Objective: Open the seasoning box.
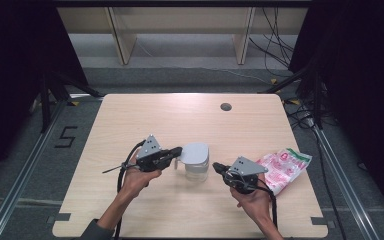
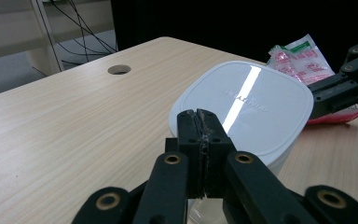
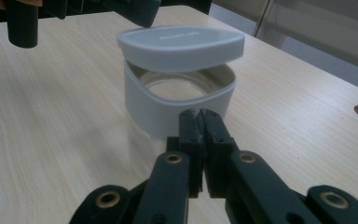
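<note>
White plastic forms the lid (image 1: 195, 152), which sits tilted over the clear container (image 1: 196, 170) at the middle of the worktop (image 1: 130, 120). Left of it, the left gripper (image 1: 176, 151) reaches in at lid height; its jaws are pressed together, and they appear to pinch the lid's near edge, though the contact itself is hidden behind the jaw tips in the left gripper view. In the right gripper view, the lid (image 3: 181, 45) is raised on the side toward that camera, showing the open rim of the container (image 3: 179, 100) beneath. The right gripper (image 1: 217, 168) waits just beside the container's right side, its jaws narrowed to a slit and holding nothing. Farther right, a red-and-white packet (image 1: 284, 167) lies flat near the worktop edge.

Step in hand, as judged: lid removal, with the lid partly lifted. The next move calls for raising the lid clear of the rim while keeping the container from tipping; the right gripper is placed to brace it.
</note>
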